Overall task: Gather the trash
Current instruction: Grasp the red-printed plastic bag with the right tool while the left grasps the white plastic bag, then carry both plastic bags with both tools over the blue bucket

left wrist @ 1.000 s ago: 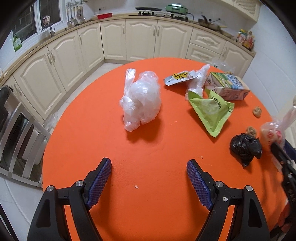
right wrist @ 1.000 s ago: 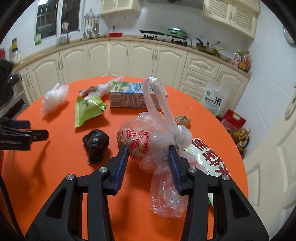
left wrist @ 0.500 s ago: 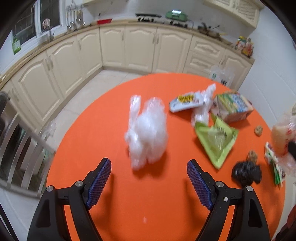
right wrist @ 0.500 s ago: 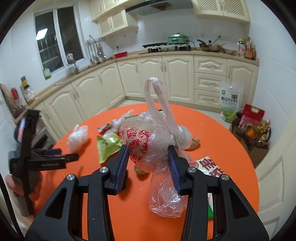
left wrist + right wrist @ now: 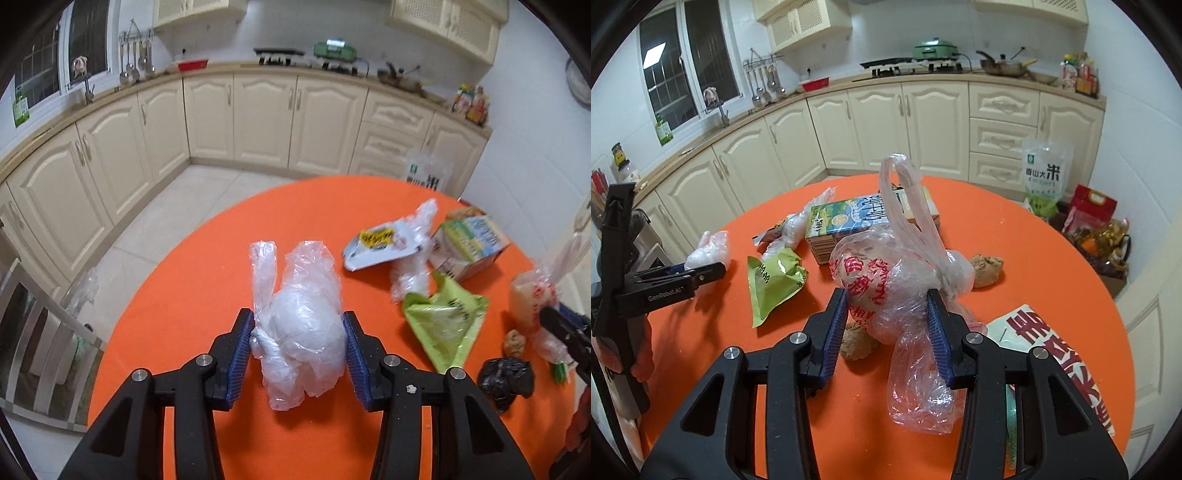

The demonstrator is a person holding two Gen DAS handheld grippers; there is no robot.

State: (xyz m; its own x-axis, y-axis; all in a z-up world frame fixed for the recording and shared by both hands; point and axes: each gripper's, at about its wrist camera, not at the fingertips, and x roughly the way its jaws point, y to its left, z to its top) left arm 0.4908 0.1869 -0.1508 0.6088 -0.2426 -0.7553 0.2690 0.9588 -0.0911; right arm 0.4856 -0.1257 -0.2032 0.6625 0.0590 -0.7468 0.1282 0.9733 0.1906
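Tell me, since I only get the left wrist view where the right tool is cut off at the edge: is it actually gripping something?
Observer: Yes. The right tool is shut on a clear plastic bag with red print, with both pads pressed into its sides.
Operator: What lies on its far right side?
Observer: A flat white packet with large red characters lies on the round orange table, near the edge.
Operator: Is there anything off the table that way?
Observer: A red carry bag with a handle stands on the floor beyond the table.
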